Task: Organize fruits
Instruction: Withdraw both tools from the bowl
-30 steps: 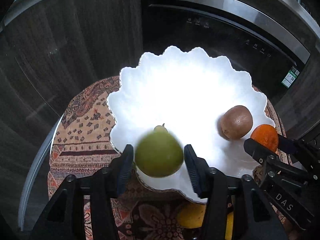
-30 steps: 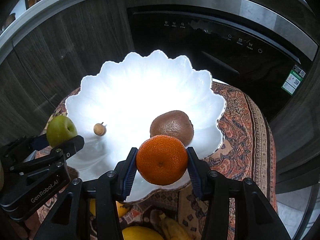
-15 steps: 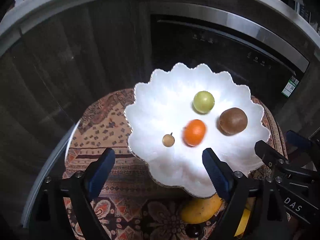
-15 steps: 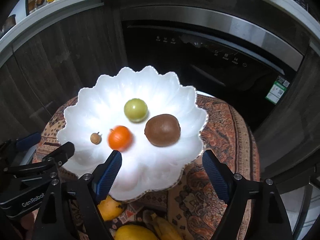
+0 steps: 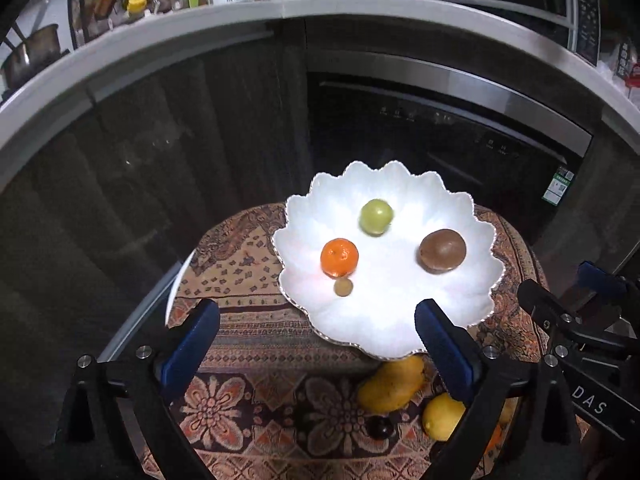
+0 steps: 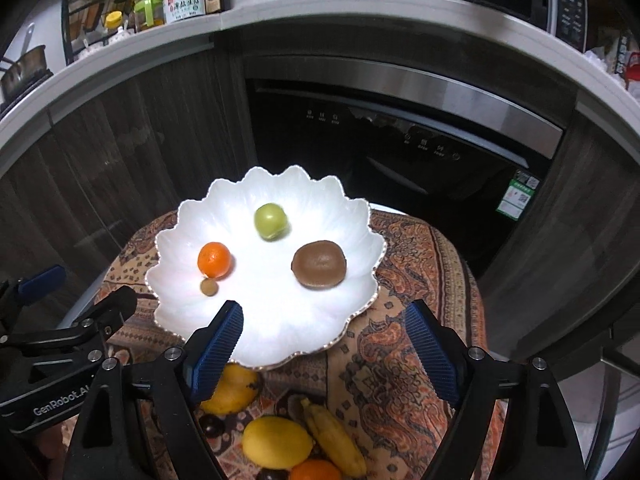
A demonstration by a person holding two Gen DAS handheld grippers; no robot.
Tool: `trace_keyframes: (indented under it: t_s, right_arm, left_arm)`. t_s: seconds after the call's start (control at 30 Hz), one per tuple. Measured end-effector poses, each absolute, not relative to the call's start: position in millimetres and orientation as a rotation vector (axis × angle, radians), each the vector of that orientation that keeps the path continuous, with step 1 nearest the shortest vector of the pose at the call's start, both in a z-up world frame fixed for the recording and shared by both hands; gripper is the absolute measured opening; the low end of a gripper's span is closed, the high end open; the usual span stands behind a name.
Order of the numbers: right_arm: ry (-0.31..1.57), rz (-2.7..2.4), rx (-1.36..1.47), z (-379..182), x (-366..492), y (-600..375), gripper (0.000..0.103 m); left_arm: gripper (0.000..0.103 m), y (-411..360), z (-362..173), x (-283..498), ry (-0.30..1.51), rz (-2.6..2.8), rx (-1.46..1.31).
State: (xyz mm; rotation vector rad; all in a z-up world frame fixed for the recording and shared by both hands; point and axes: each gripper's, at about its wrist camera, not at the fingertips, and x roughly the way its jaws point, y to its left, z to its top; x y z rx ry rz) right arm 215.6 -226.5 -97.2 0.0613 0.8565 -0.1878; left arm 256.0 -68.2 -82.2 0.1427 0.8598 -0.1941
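Since a second ago both fruits have left the claws: the green apple [image 5: 376, 217] and the orange [image 5: 339, 257] now lie on the white scalloped plate [image 5: 400, 320] at frame centre; left gripper [image 5: 316, 346] and right gripper [image 6: 324, 344] both stand apart, holding nothing; the plate bears four items: one apple, one orange, one kiwi [image 5: 443, 250], one small brown fruit [image 5: 343, 287] touching the orange; lower frame: one mango [image 6: 234, 390], one lemon [image 6: 277, 442], one banana [image 6: 334, 436] on the patterned cloth [image 6: 400, 360].

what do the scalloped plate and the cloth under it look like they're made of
Scalloped plate: probably glazed ceramic or porcelain, glossy white with a thin metallic-looking rim; could be glass. Cloth: looks like woven fabric, matte, with a dense printed or woven paisley and floral pattern.
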Motion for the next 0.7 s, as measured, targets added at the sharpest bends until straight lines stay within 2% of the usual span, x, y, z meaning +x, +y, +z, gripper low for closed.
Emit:
trace_keyframes:
  t_s: [0.13,0.7]
  right_arm:
    - [0.838,-0.208,0.062,-88,200,-227,0.087]
    - [0.818,-0.3,0.082,-82,133,-260,0.087]
  left_arm:
    - [0.101,-68,-72,240,0.837,-0.194,0.151]
    - [0.102,-98,-70,182,0.828,-0.245,0.185]
